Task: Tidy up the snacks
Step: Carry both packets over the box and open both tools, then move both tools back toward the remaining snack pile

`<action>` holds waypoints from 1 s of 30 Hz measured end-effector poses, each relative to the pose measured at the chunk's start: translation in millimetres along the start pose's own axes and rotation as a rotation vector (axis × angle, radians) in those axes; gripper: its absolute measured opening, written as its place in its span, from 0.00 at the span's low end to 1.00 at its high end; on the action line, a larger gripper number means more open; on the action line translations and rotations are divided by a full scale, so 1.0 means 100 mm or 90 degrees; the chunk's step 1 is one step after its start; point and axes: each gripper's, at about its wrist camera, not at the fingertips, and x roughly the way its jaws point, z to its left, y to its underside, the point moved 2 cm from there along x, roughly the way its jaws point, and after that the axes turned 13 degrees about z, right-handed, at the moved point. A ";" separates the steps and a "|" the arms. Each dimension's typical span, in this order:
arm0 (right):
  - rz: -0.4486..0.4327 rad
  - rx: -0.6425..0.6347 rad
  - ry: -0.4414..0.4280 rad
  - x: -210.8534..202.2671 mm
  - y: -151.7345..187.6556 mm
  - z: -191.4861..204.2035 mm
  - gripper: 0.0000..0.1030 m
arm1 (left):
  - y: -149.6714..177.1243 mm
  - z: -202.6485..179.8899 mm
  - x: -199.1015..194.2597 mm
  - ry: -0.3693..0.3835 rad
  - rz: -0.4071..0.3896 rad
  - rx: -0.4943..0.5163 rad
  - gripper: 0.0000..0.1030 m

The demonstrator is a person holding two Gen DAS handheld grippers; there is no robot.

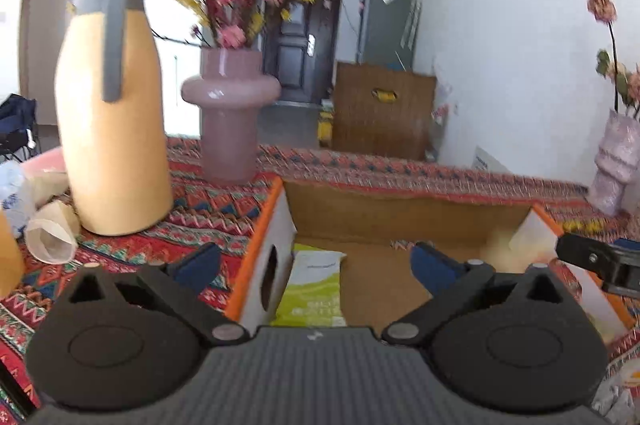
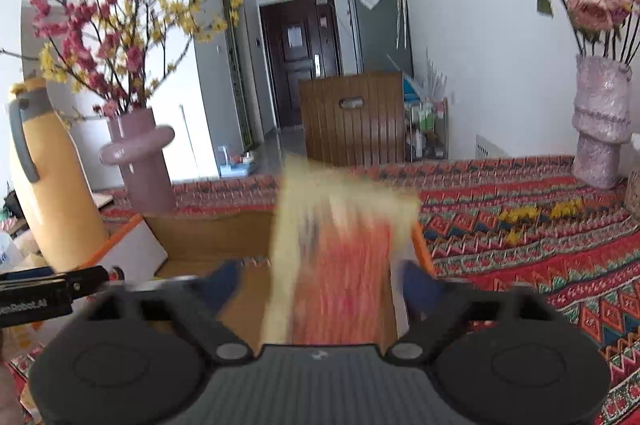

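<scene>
The left claw [image 1: 314, 259] hangs with its blue-padded fingers spread wide, nothing between them, over the near left part of an open cardboard box [image 1: 404, 209] with orange-edged flaps that sits on the counter [image 1: 208, 209], which is covered by a red patterned cloth. Inside the box, against its left wall, lies a white and green snack packet [image 1: 314, 289]. The right claw [image 2: 320, 283] is also spread, and a yellow and orange snack bag [image 2: 340, 257], heavily blurred, shows between its fingers above the right side of the box [image 2: 208, 229]; whether the pads touch the bag cannot be told. Part of the right claw shows at the right edge of the left wrist view, and part of the left claw at the left edge of the right wrist view. Left of the box stand a yellow thermos jug [image 1: 114, 129] with a grey handle and a pink vase [image 1: 230, 113] of pink and yellow blossoms; paper cups [image 1: 52, 233] lie beside the jug. A second pale vase [image 2: 600, 121] with roses stands at the far right.
</scene>
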 end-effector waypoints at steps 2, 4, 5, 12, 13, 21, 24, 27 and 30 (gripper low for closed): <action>-0.021 -0.003 0.005 -0.07 0.00 0.01 1.00 | -0.01 0.01 -0.02 0.001 -0.005 -0.004 1.00; -0.034 -0.003 0.002 -0.12 -0.01 0.01 1.00 | -0.01 0.01 -0.04 0.002 -0.007 -0.005 1.00; -0.039 -0.003 0.002 -0.14 -0.01 0.02 1.00 | -0.01 0.01 -0.04 0.002 -0.007 -0.006 1.00; -0.046 -0.005 0.006 -0.18 -0.01 0.01 1.00 | -0.09 0.01 -0.25 -0.005 -0.023 -0.014 1.00; -0.048 -0.005 0.006 -0.21 -0.02 0.02 1.00 | -0.11 0.00 -0.33 -0.009 -0.031 -0.015 1.00; -0.162 -0.001 -0.021 -1.02 -0.11 -0.05 1.00 | -0.06 0.04 -0.90 0.014 -0.074 -0.001 1.00; -0.187 -0.017 -0.012 -1.26 -0.03 -0.09 1.00 | 0.02 0.09 -1.04 0.020 -0.078 0.011 1.00; -0.190 -0.031 -0.001 -1.42 0.10 -0.14 1.00 | 0.12 0.15 -1.12 0.022 -0.070 0.020 1.00; -0.174 -0.044 0.009 -1.49 0.27 -0.18 1.00 | 0.24 0.23 -1.12 0.012 -0.055 0.026 1.00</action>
